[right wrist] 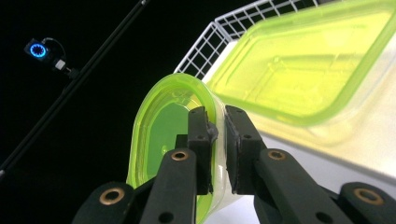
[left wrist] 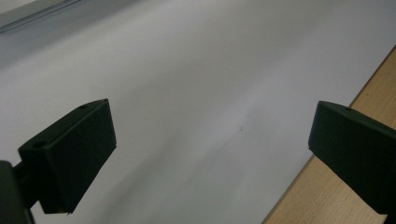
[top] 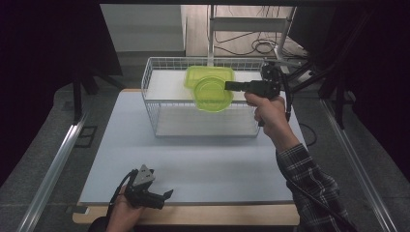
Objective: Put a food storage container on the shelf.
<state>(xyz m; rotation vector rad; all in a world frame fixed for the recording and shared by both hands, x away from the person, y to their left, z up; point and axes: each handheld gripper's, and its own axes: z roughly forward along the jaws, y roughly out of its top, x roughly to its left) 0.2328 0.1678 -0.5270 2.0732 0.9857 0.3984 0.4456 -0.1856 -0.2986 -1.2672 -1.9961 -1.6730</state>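
Near edge: my left gripper (top: 167,194) idles, jaws spread, out of the way. Farther right, my right gripper (right wrist: 217,140) pinches the round green container (top: 212,95) by its rim, lifted clear over the wire basket (top: 159,128); rectangular green container (top: 209,76) rests beyond.

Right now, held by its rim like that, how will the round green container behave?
Probably light: the right tool carries the round green container by a thin rim pinch alone. The glossy plastic may slip. The thin wall could flex if squeezed harder.

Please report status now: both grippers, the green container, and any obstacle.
Right gripper shut on round green container rim, above wire basket. Left gripper open, nothing between fingers. Rectangular green container close behind.
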